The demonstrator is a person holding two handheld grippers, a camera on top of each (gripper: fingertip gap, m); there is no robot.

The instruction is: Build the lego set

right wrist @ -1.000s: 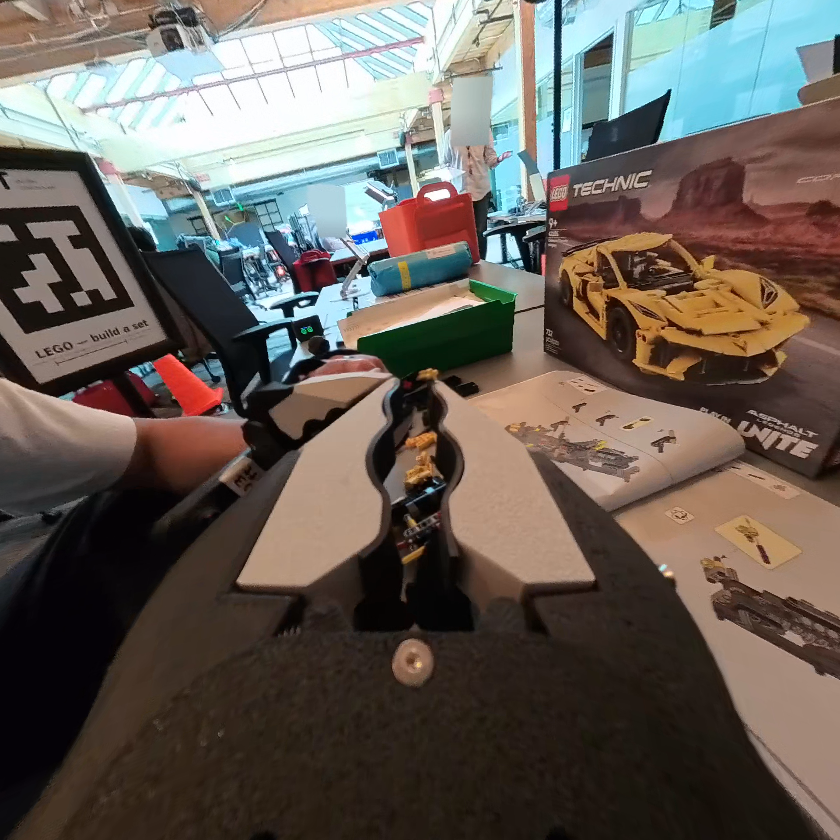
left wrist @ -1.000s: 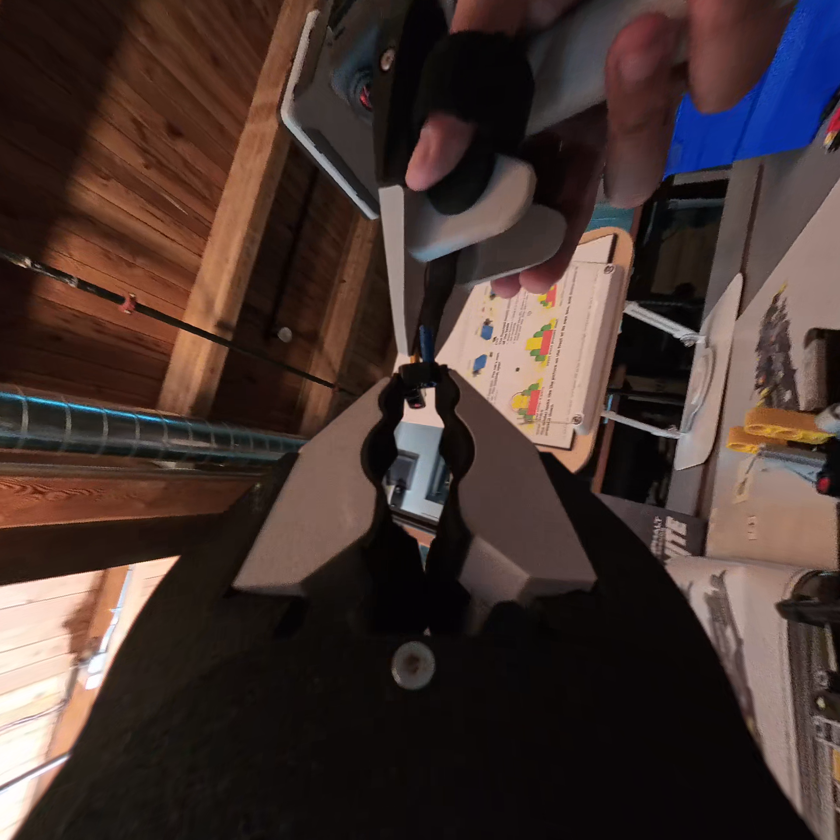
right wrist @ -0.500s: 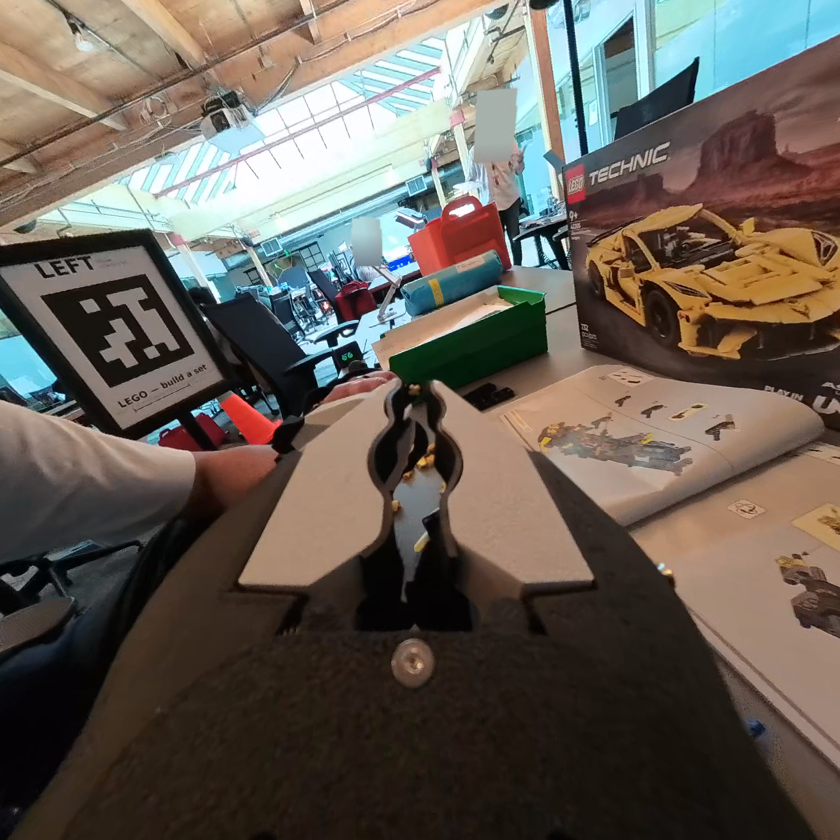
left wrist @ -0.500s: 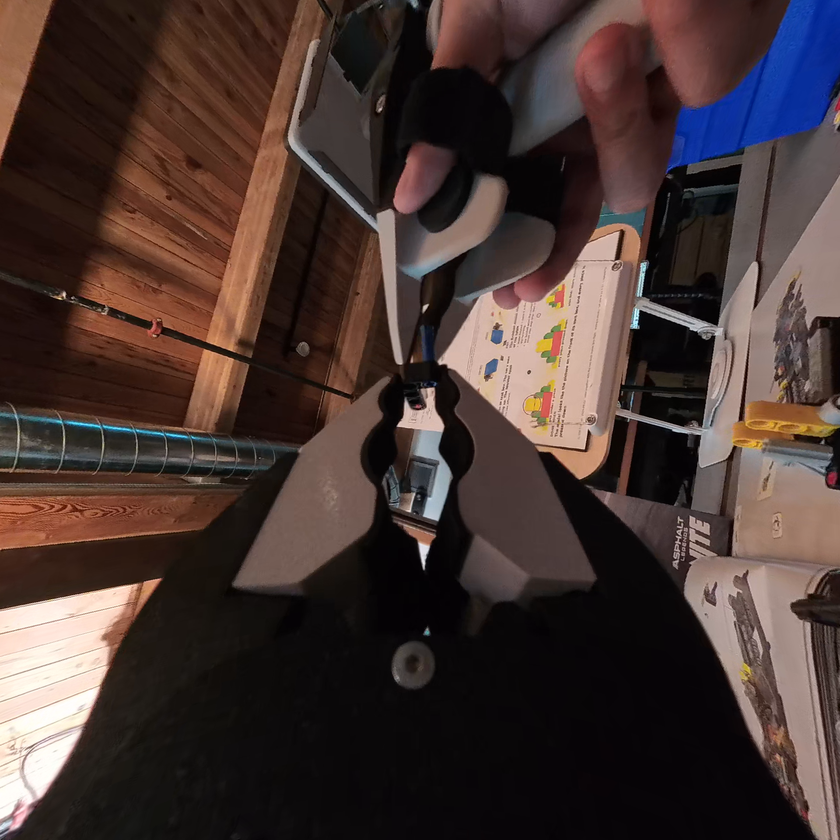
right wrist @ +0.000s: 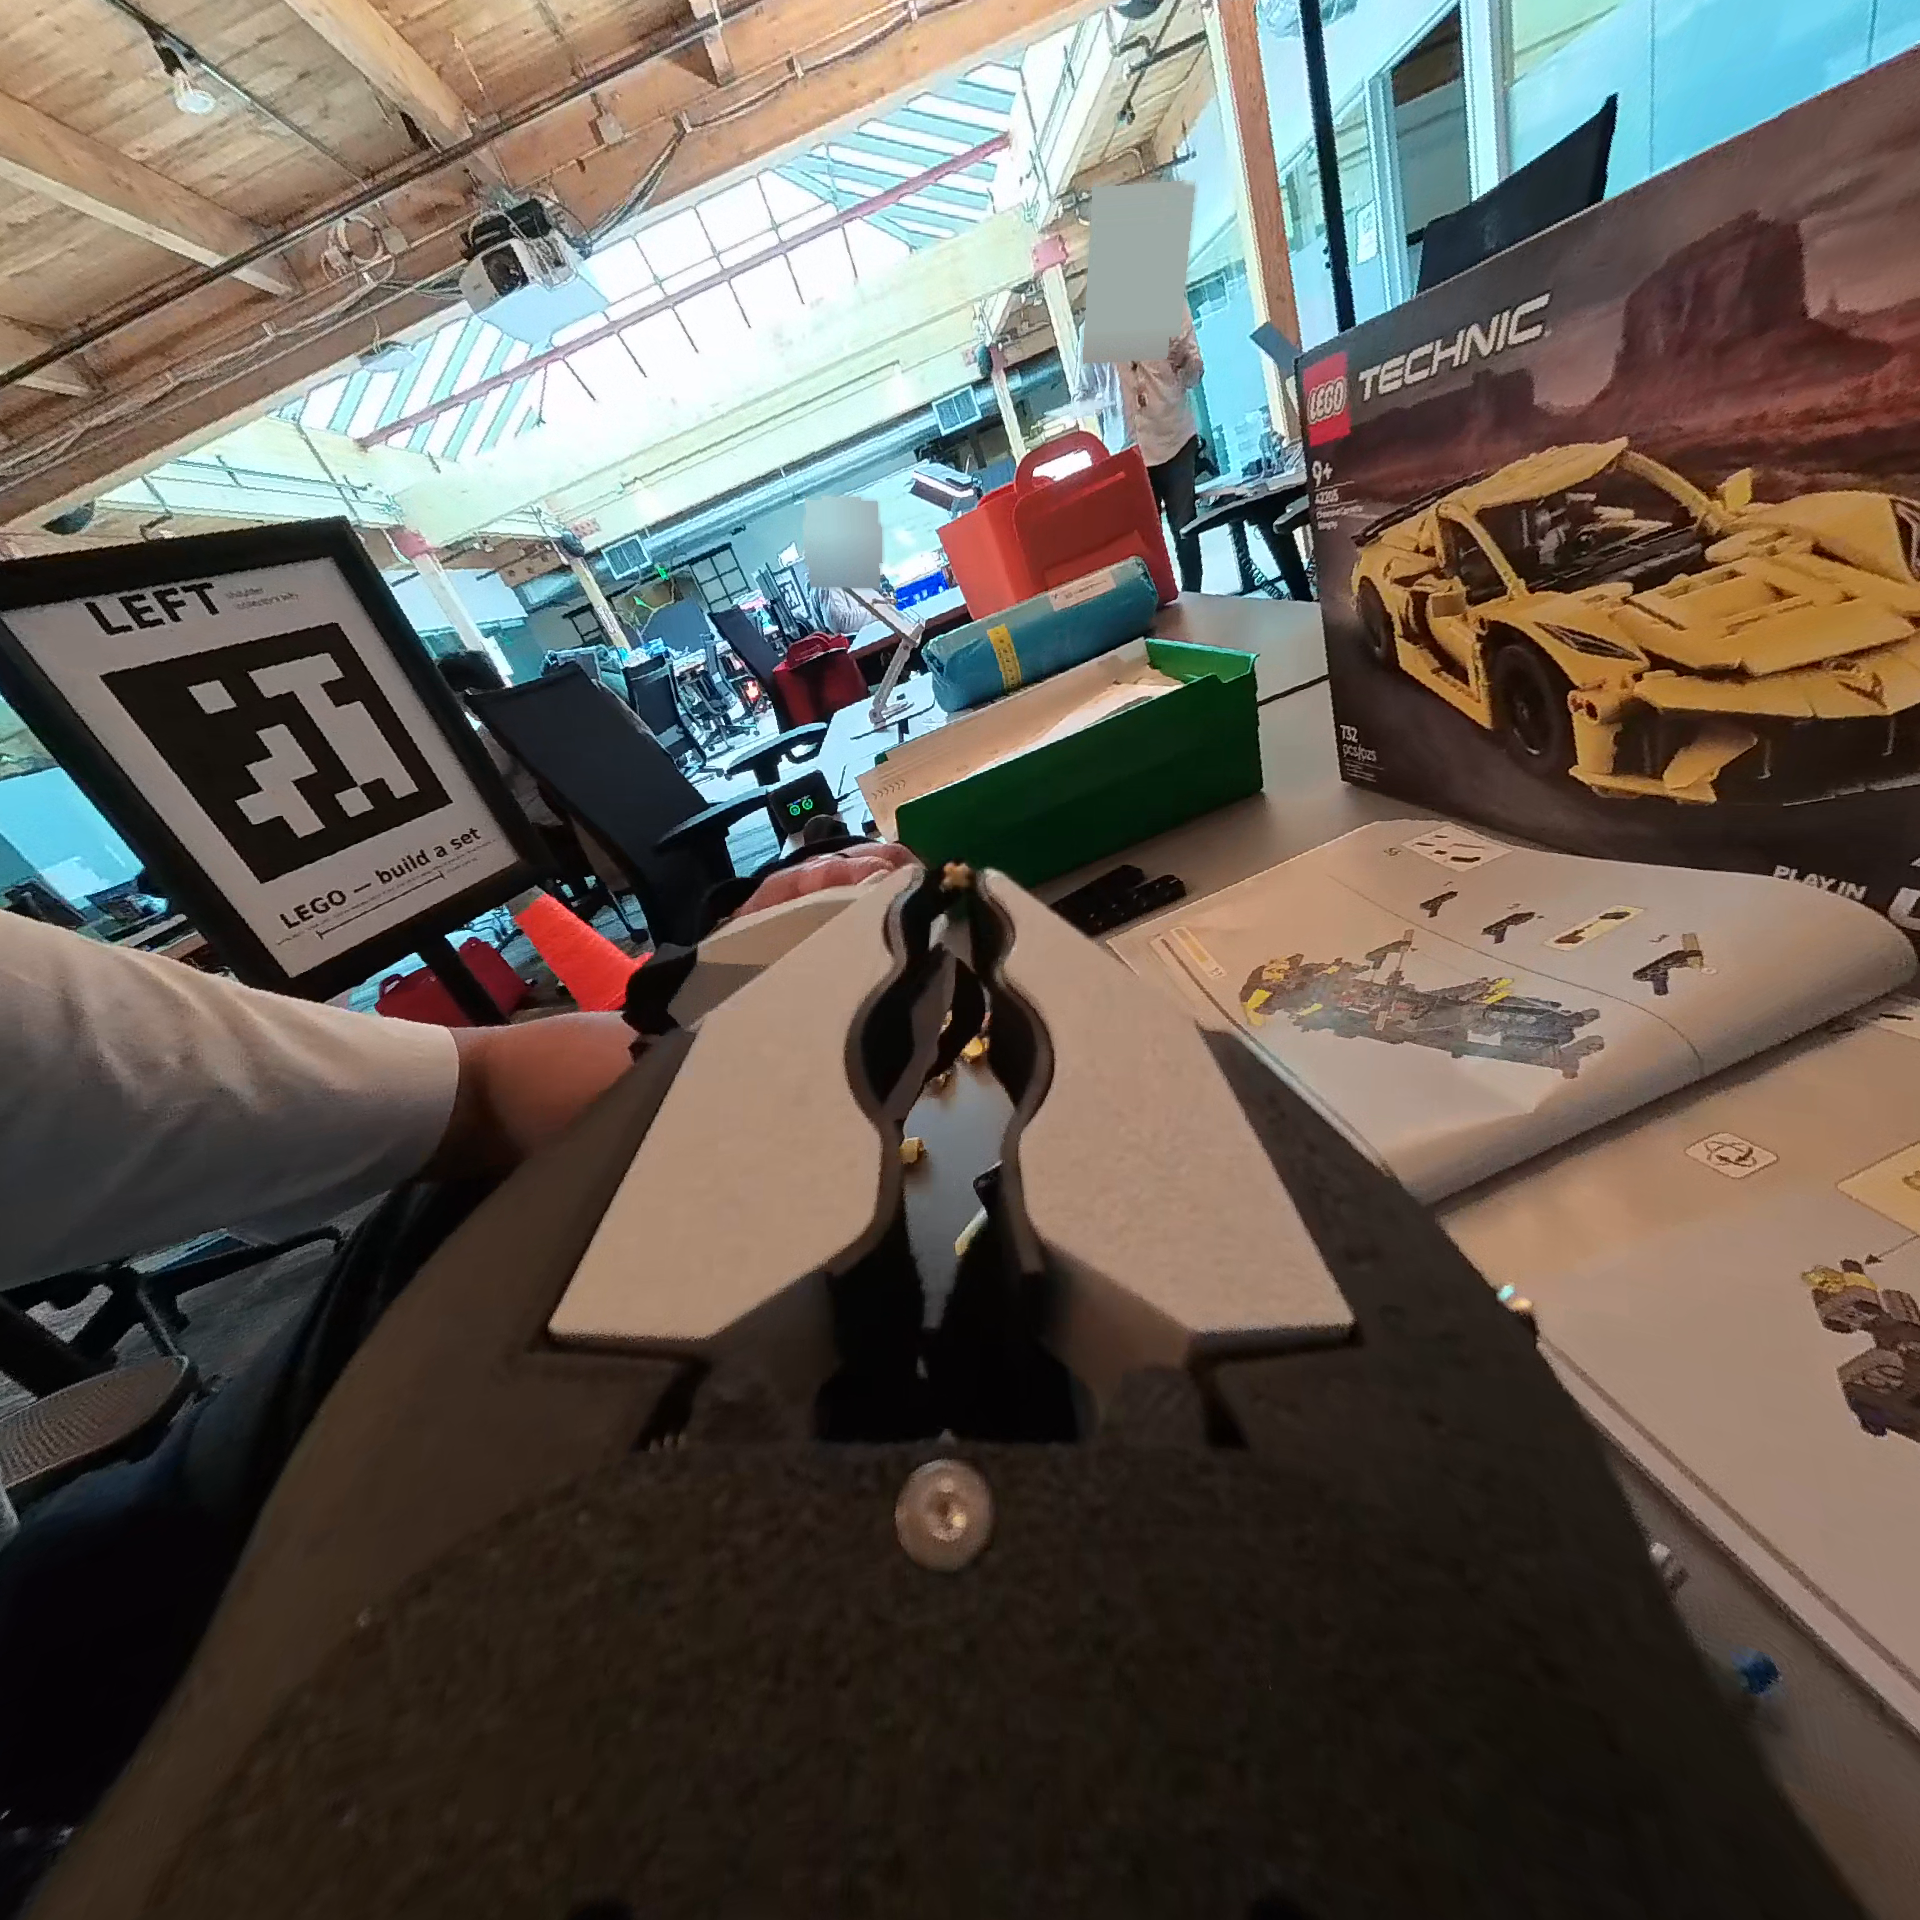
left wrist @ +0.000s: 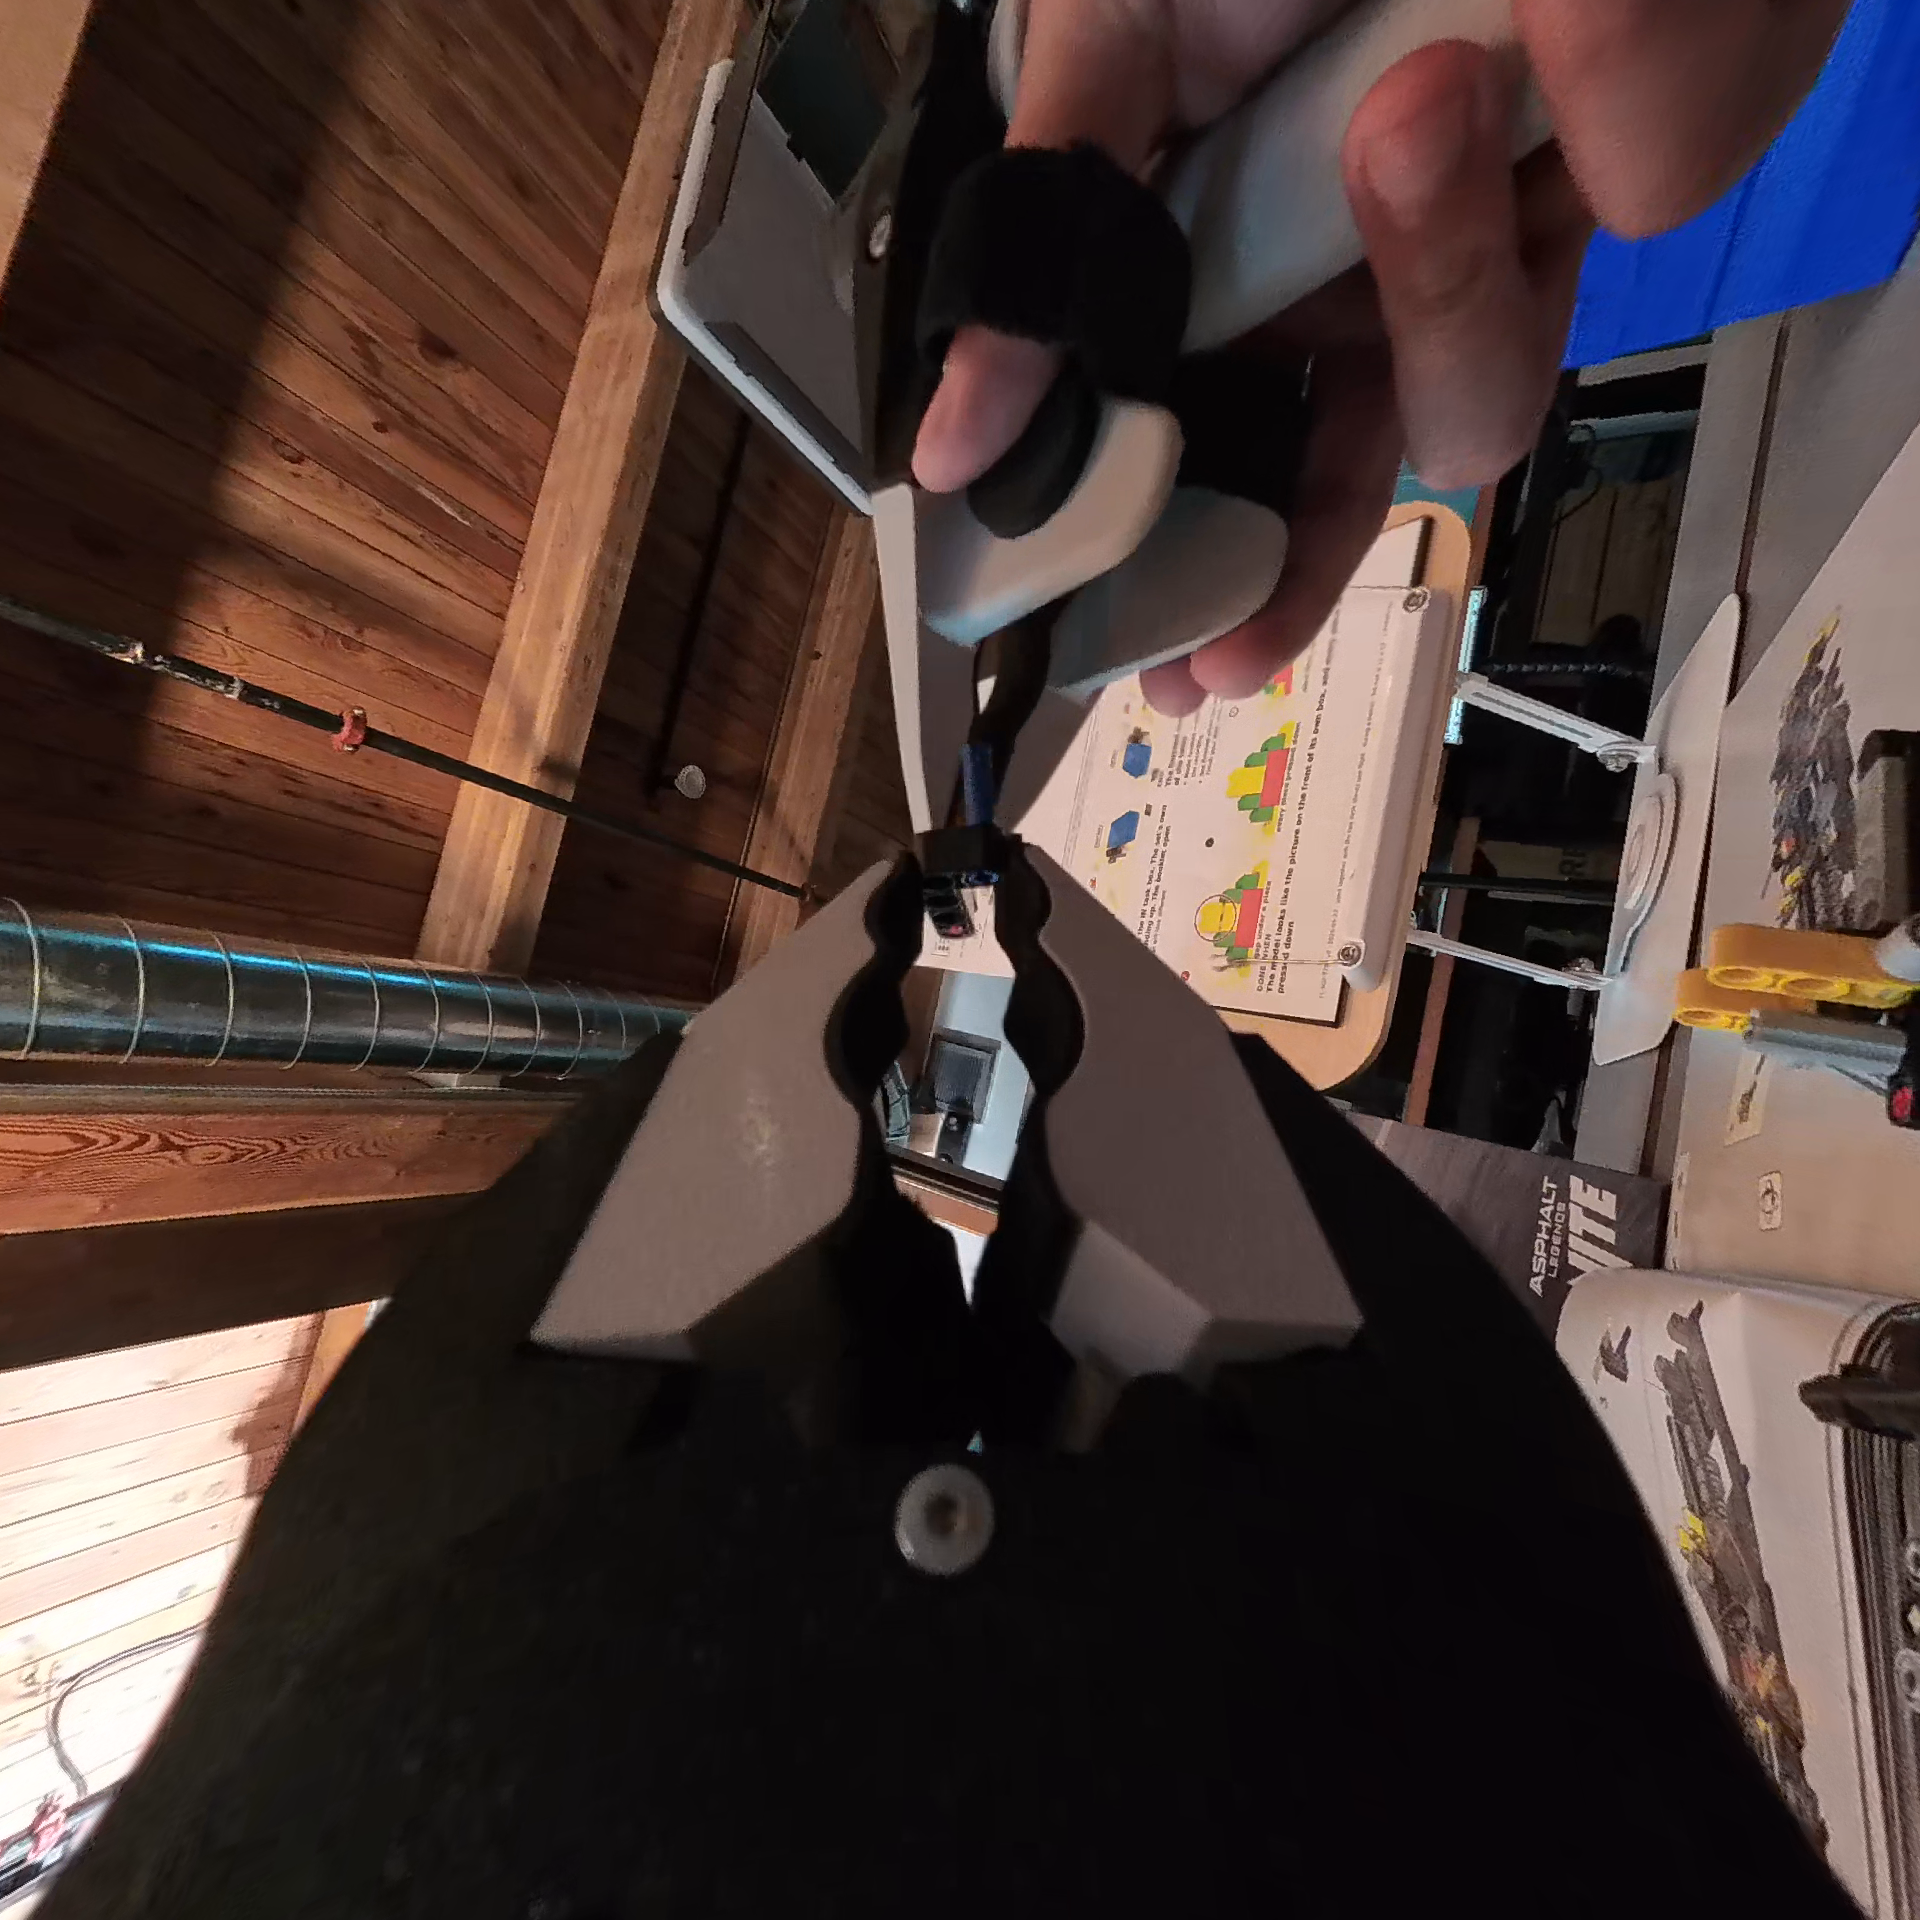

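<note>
In the left wrist view my left gripper [left wrist: 961, 868] is shut on a small black lego piece [left wrist: 951, 883] at its tips. The right gripper, held by a hand [left wrist: 1455, 260], comes down from above. Its thin white finger [left wrist: 902, 665] and a small blue pin [left wrist: 977, 779] meet the black piece. In the right wrist view my right gripper [right wrist: 956, 883] has its jaws nearly together on a tiny piece [right wrist: 954, 873] at the tips. The left hand [right wrist: 831, 883] is right behind it. Most of the held pieces are hidden by the fingers.
An open instruction booklet [right wrist: 1507, 987], the lego box [right wrist: 1621, 582], a green bin [right wrist: 1081, 790] and a black part [right wrist: 1122, 899] lie on the table. A framed marker sign [right wrist: 260, 748] stands left. A yellow beam on a grey axle [left wrist: 1797, 987] and a picture placard [left wrist: 1299, 810] show at right. My two grippers' fingertips are within a few centimetres of each other.
The right wrist view has tilted up from the table, and the small assembly seen between its jaws has dropped out of sight. Both grippers stay shut and meeting at their tips.
</note>
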